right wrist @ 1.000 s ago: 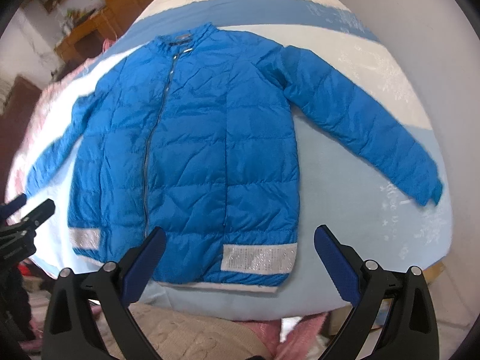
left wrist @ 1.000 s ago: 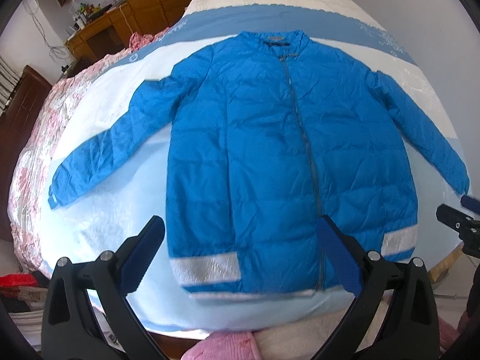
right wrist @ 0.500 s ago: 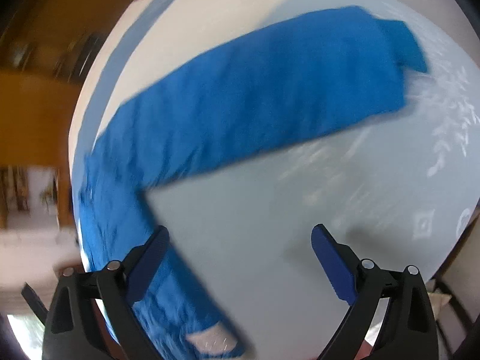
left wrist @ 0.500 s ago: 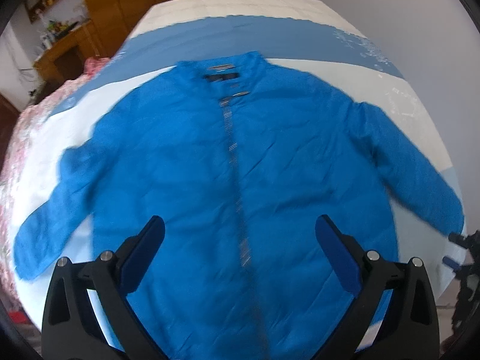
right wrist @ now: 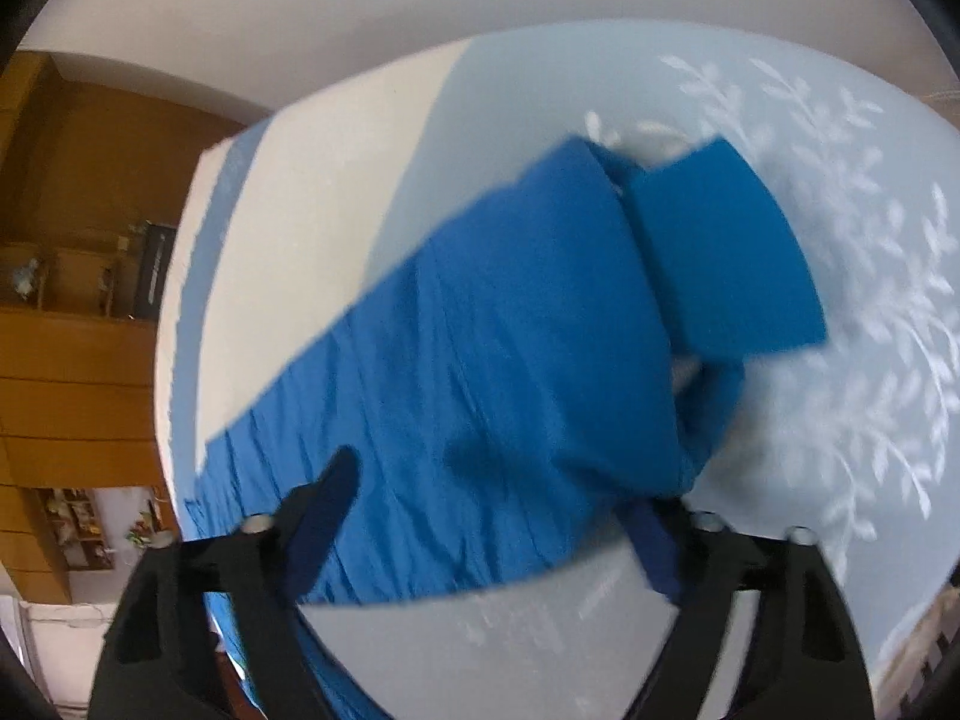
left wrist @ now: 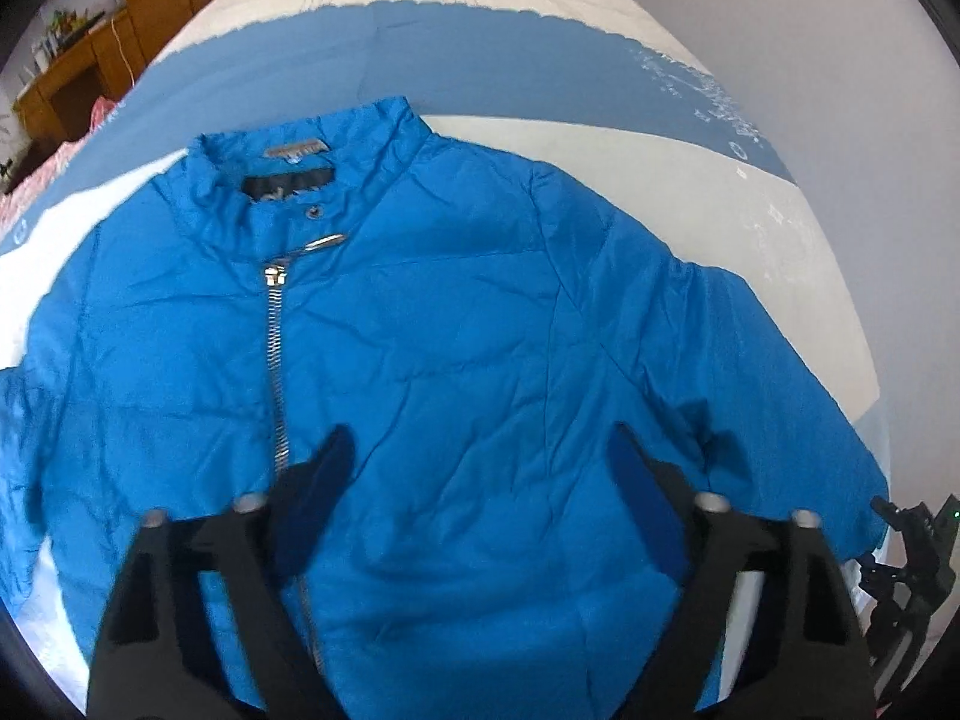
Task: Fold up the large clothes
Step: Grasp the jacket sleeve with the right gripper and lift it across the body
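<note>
While the bright blue padded jacket [left wrist: 456, 360] lies front-up and zipped on the bed [left wrist: 468, 42], the left tool [left wrist: 480, 474] is closing over its chest, gripping nothing; the right tool [right wrist: 492, 510] is closing around the sleeve [right wrist: 510, 360], pads not yet pressing.

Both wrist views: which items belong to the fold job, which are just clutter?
Job:
blue jacket
jacket sleeve
left gripper, closing over the chest
right gripper, closing astride the sleeve

Clutter:
bedspread
wooden cabinet
desk

one jacket [left wrist: 450, 360], one bed [left wrist: 480, 48]
</note>
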Action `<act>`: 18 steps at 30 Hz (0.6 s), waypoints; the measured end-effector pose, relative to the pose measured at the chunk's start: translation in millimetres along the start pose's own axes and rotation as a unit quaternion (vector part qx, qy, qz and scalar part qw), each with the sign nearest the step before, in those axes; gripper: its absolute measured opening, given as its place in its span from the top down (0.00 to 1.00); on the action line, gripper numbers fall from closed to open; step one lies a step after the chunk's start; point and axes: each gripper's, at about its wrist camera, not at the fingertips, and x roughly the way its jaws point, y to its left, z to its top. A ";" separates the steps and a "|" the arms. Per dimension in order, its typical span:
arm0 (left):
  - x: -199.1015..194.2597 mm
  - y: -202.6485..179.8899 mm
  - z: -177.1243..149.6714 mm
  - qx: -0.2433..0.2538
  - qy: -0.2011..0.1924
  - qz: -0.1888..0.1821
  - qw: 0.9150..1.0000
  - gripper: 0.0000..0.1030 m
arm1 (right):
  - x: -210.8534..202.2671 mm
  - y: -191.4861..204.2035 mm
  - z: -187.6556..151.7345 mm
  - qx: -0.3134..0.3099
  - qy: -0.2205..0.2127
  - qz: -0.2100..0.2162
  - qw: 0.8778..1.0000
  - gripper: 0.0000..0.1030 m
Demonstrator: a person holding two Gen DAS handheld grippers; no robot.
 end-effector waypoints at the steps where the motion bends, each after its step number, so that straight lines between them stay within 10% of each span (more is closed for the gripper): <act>1: 5.0 0.7 2.7 -0.005 0.005 -0.005 1.000 0.26 | 0.7 1.1 5.0 0.000 -0.002 0.004 1.000 0.47; 3: 13.6 2.9 7.0 -0.013 0.010 -0.005 1.000 0.28 | 1.9 6.6 11.7 -0.003 -0.006 0.021 1.000 0.78; 5: 19.7 4.9 9.2 -0.015 0.009 -0.002 1.000 0.31 | -0.5 17.3 17.2 -0.026 -0.019 0.030 0.999 0.87; 12: 41.5 22.5 10.5 -0.030 0.023 0.014 0.999 0.40 | -13.9 96.9 -0.3 -0.137 -0.051 0.075 0.986 0.94; 18: 28.3 45.5 10.8 -0.031 0.004 0.028 0.999 0.48 | 0.6 203.8 -62.3 -0.306 -0.013 0.122 0.944 0.94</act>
